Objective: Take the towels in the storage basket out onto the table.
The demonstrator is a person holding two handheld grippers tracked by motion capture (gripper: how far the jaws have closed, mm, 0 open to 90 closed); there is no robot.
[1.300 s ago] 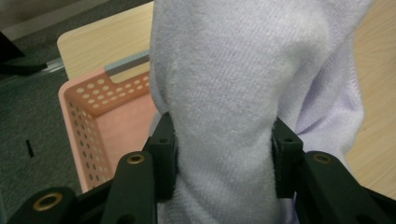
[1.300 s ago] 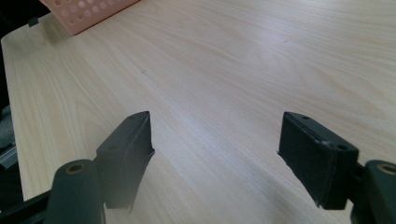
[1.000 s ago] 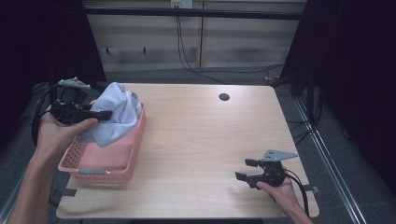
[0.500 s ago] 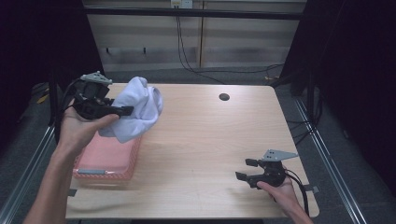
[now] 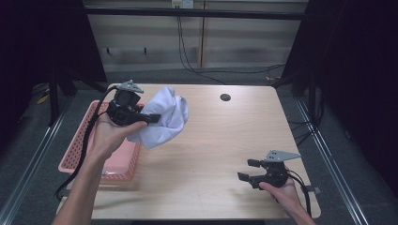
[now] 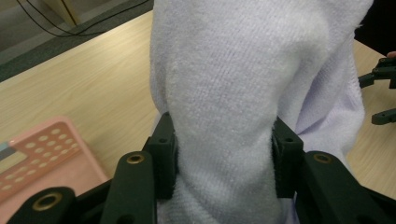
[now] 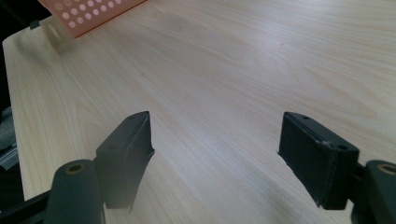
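Towel: white terry towel (image 5: 163,119) bunched into a lump, held in the air over the left part of the table, just right of the pink basket; in the left gripper view its cloth (image 6: 243,93) hangs thick and folded between the black jaws.
Hold: left gripper (image 5: 152,119) is clamped on a fat fold of the towel, jaws about half apart with the pile squeezed between the pads; only one bunch is caught, the rest droops free below and to the right.
Slip risk: judged likely if the hand swings fast, since soft pile can creep out of the pads and the loose bulk would pull it down onto the table short of where it is wanted.
Snag risk: the hanging tail could drag over the rim of the pink basket (image 5: 75,159) or catch its perforated wall and tip or shift the light basket.
Cable: the black cable (image 5: 80,159) trailing along the left forearm crosses the basket and may hook its edge.
Other tool: right gripper (image 5: 248,170) rests low at the near right of the table (image 5: 220,140), jaws wide and holding nothing; well apart from the towel, so a two-handed spread would need a long reach and a blind pinch into folded cloth.
Table hole: small dark grommet (image 5: 225,97) at the far side, no hazard seen.
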